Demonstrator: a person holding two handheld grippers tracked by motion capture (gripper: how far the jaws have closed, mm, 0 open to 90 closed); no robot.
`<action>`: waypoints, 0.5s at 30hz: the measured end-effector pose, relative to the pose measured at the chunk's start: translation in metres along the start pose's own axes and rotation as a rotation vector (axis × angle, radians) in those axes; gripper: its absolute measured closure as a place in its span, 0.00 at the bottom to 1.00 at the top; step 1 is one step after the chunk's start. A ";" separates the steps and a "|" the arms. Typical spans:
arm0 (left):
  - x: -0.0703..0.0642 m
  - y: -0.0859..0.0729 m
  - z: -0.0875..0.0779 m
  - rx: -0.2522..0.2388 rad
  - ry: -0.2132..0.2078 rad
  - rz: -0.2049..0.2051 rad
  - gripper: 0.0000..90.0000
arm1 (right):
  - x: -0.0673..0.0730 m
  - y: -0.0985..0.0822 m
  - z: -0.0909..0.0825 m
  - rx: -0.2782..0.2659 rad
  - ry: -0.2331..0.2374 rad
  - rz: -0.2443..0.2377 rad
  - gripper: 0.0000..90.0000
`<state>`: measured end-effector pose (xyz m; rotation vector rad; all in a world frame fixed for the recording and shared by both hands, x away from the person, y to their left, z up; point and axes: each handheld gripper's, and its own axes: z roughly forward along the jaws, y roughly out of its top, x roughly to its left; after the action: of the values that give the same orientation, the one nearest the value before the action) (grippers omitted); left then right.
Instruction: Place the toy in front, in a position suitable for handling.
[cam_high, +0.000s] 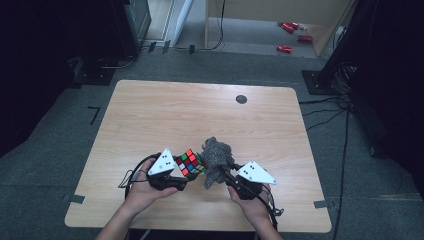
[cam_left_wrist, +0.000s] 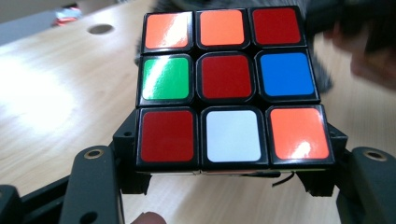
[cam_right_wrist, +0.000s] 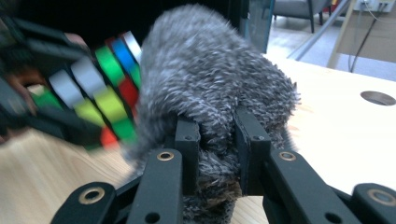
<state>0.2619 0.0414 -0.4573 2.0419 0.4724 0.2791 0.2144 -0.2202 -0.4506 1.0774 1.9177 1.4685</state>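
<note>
Looking at the table (cam_high: 150, 115), both things sit up off it near the front edge, one fuzzy grey cloth (cam_high: 217, 160) and one puzzle cube (cam_high: 191, 162). Right gripper (cam_high: 227, 175) is clamped on the cloth, probably for wiping. Left gripper (cam_high: 186, 171) grips the cube to steady it.

Left tool (cam_high: 186, 172), right tool (cam_high: 226, 176): black jaws, brass-ringed screws, grey triangular top plates, black trailing cables.
</note>
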 end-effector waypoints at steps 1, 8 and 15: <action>-0.003 0.000 0.003 0.014 -0.009 0.013 0.38 | 0.002 0.001 -0.001 -0.004 0.013 0.005 0.83; -0.016 0.000 0.012 0.052 -0.025 0.077 0.38 | 0.009 0.010 -0.005 -0.036 0.111 0.034 0.86; -0.008 0.007 -0.004 -0.028 -0.016 0.030 0.38 | 0.001 -0.003 0.006 0.041 0.116 0.080 0.86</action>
<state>0.2543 0.0380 -0.4496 2.0241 0.4264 0.2858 0.2173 -0.2166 -0.4555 1.1214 2.0128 1.5729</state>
